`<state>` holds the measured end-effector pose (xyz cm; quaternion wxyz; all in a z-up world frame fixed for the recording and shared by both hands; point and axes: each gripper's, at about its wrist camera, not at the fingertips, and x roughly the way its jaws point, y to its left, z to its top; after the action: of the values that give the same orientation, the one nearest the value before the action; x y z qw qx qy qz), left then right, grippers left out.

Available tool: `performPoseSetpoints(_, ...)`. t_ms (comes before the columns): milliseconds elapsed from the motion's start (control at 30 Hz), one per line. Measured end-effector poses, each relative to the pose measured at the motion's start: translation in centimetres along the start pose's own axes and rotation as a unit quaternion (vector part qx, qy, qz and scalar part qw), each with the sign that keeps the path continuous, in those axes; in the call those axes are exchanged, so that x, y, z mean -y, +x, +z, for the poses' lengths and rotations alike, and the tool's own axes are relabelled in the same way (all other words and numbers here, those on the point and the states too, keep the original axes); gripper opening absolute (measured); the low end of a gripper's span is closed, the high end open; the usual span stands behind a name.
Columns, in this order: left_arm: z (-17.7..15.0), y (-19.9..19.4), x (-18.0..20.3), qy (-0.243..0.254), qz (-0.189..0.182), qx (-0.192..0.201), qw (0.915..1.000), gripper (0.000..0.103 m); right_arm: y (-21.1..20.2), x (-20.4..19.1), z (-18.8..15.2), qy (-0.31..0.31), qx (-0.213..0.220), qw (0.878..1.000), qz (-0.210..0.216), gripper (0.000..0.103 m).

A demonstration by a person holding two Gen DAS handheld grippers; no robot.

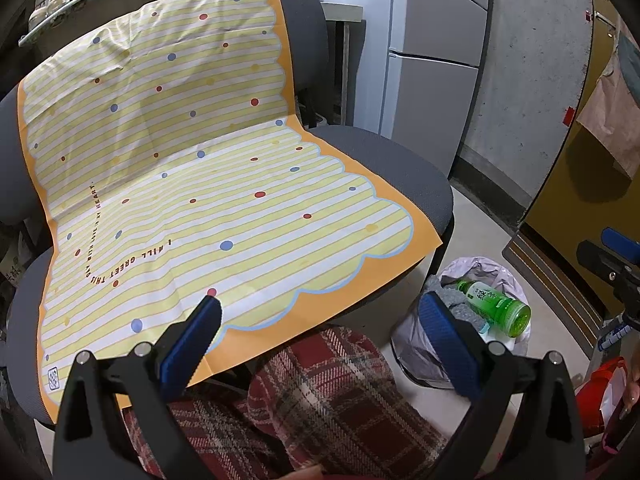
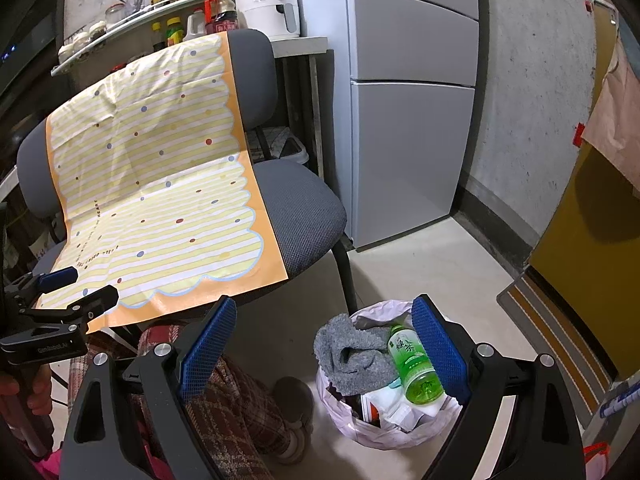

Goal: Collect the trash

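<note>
A trash bag [image 2: 360, 424] stands open on the floor by the chair; it also shows in the left wrist view [image 1: 420, 360]. In it lie a green tea bottle [image 2: 414, 368], a grey fuzzy cloth [image 2: 352, 354] and some paper packaging. The bottle also shows in the left wrist view [image 1: 496, 306]. My right gripper [image 2: 324, 320] is open and empty, above and just left of the bag. My left gripper [image 1: 320, 312] is open and empty over the front edge of the chair seat. The left gripper also shows in the right wrist view [image 2: 84, 286].
A grey office chair [image 1: 380, 160] carries a yellow striped dotted sheet [image 1: 200, 200] over seat and back. The person's plaid trouser legs [image 1: 320, 392] are below. A white fridge [image 2: 408, 100], a shelf with bottles [image 2: 160, 12] and a yellow door [image 2: 592, 240] surround it.
</note>
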<state>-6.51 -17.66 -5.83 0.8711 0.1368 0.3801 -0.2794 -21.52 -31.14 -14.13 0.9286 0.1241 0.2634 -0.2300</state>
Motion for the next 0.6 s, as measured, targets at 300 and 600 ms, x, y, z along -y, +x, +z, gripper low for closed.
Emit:
performPoseSetpoints(300,0.06,0.01,-0.14,0.001,0.0,0.0,1.0,0.096,0.02,0.22,0.02,0.001,0.0,1.0,0.0,0.089)
performPoseSetpoints(600,0.09,0.05,-0.25,0.0,0.0,0.0,1.0,0.096,0.1,0.36,0.01,0.001,-0.001,1.0,0.0,0.089)
